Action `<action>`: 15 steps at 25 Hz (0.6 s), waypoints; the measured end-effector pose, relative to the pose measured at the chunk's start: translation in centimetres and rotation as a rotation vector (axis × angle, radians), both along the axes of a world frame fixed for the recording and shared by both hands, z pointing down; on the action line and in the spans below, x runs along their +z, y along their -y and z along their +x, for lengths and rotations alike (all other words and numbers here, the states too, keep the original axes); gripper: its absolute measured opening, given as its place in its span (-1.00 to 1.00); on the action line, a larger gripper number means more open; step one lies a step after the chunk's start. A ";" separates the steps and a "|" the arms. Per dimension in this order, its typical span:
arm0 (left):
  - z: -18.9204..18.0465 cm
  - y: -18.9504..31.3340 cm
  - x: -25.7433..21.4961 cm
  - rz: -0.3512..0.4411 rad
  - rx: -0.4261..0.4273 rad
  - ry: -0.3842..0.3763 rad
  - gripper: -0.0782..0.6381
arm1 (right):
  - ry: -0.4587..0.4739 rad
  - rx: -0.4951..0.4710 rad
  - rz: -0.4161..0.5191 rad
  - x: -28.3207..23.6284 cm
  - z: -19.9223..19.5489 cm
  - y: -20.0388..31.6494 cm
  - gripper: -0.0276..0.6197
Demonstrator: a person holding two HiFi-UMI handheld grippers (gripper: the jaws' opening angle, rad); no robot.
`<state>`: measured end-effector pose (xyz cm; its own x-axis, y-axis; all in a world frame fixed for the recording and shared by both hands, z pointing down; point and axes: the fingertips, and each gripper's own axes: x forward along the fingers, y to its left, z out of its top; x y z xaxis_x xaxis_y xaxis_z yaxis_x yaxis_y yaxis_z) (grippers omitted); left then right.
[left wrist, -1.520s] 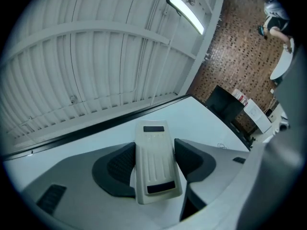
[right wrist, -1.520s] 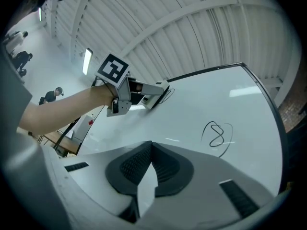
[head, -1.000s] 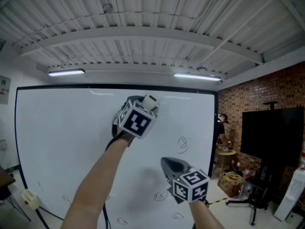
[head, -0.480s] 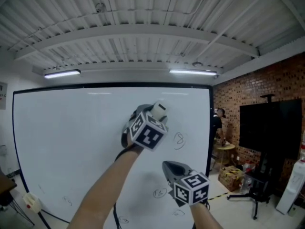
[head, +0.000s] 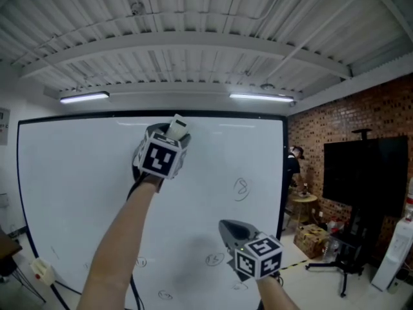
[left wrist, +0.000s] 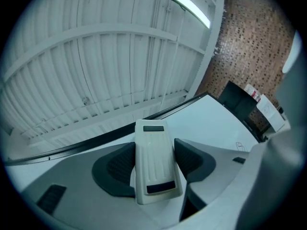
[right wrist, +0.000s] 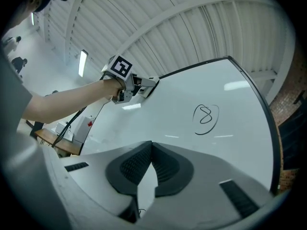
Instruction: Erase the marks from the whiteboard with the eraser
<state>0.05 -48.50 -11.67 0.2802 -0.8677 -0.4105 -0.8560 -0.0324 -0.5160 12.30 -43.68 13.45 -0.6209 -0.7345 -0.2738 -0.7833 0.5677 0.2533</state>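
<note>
Jaws of left gripper [left wrist: 154,164] pinch eraser [left wrist: 152,145], right gripper's [right wrist: 151,163] pressed together, circled mark [right wrist: 205,116] beyond.

Take the black screen [head: 364,176] on its stand as your marker. A red brick wall [head: 381,118] runs behind and above it. Left of the screen and lower down, you see a round wooden stool [head: 305,207]. Below that, near the stand's feet, sits a cardboard box [head: 313,241] (what it holds is too small to tell). A person [head: 293,166] stands left of the screen, beyond the stool. A white unit [head: 400,254] sits below the screen's right corner. High to the screen's left, the ribbed white ceiling [head: 193,37] carries a near tube lamp [head: 261,97] and, much farther left, a far tube lamp [head: 84,96], both lit.
</note>
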 end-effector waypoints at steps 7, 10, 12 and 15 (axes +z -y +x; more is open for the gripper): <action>4.3 0.4 1.5 -0.022 0.024 0.009 -0.07 | 0.021 0.018 -0.031 1.7 1.6 0.0 -0.94; 8.2 0.5 3.7 -0.034 0.078 0.066 -0.07 | 0.032 0.027 -0.047 2.7 2.3 -0.2 -0.94; 10.6 0.4 5.4 -0.045 0.107 0.095 -0.07 | 0.036 0.034 -0.055 3.2 2.9 -0.4 -0.94; 12.0 0.6 6.2 -0.056 0.143 0.087 -0.07 | 0.035 0.042 -0.060 3.5 3.5 -0.7 -0.94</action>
